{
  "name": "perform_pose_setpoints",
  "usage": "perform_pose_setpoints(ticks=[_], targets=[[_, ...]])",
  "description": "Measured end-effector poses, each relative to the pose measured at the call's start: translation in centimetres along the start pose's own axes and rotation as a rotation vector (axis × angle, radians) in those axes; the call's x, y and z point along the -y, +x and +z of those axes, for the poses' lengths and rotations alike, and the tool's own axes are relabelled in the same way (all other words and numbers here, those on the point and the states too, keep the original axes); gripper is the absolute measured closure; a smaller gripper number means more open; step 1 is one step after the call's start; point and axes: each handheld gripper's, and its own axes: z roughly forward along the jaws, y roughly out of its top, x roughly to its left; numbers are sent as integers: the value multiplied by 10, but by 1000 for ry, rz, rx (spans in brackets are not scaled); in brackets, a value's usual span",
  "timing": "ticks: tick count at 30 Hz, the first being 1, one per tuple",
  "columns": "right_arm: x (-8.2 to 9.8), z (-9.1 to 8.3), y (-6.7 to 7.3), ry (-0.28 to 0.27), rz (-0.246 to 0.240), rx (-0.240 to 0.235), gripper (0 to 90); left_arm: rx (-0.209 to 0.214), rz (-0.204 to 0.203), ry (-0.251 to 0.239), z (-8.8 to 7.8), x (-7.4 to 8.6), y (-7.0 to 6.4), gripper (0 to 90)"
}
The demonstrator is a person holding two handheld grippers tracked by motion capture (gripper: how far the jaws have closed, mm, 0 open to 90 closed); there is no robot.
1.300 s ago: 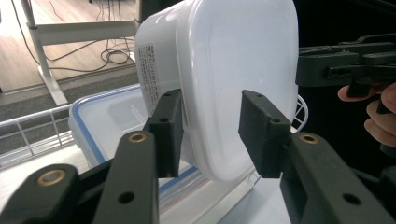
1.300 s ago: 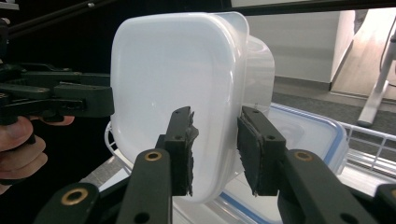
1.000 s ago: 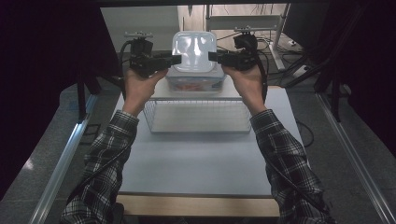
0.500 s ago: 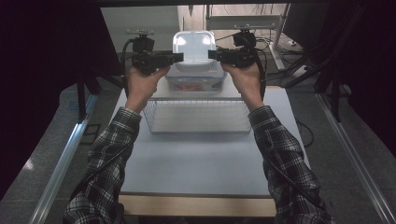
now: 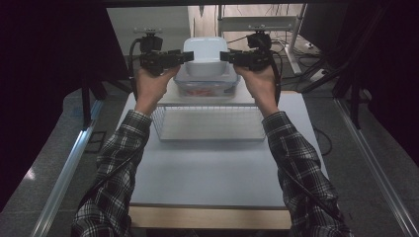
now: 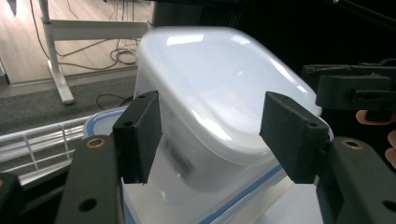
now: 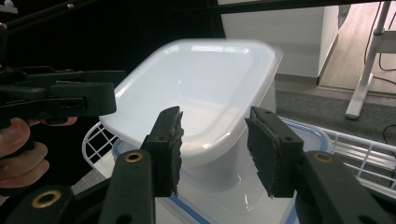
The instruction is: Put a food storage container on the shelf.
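Observation:
An open white plastic tub (image 5: 205, 57) rests on a clear box with a blue-rimmed lid (image 5: 206, 85), which stands on a white wire rack (image 5: 210, 123). My left gripper (image 5: 185, 56) is at the tub's left side and my right gripper (image 5: 225, 56) at its right. In the left gripper view the tub (image 6: 219, 98) lies between the spread pads of the left gripper (image 6: 215, 126), with gaps showing. In the right gripper view the tub's rim (image 7: 210, 93) sits between the pads of the right gripper (image 7: 214, 140), which do not press on it. Both pairs of jaws have just been opening.
The rack stands at the back of a pale table (image 5: 212, 173) with a wooden front edge. Desk legs and cables (image 5: 296, 44) lie beyond the table. Metal rails (image 5: 64, 168) run along both sides on the floor.
The white tub has tipped back from facing the camera and settled lower onto the lidded box. Both hands stay beside it.

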Motion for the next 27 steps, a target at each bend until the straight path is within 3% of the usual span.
perform_pose_setpoints(ticks=[8,15,20,27], targets=[[0,-3,1,-1,-10,-6,510,-12,29,-18,0,0,0,298],[3,-8,1,-20,-59,-48,337,21,83,-24,-10,3,-3,180],[12,-14,1,-17,-102,-62,241,8,144,-1,-17,10,-9,90],[28,-24,-3,-16,-128,-83,179,31,187,1,-25,23,-15,58]])
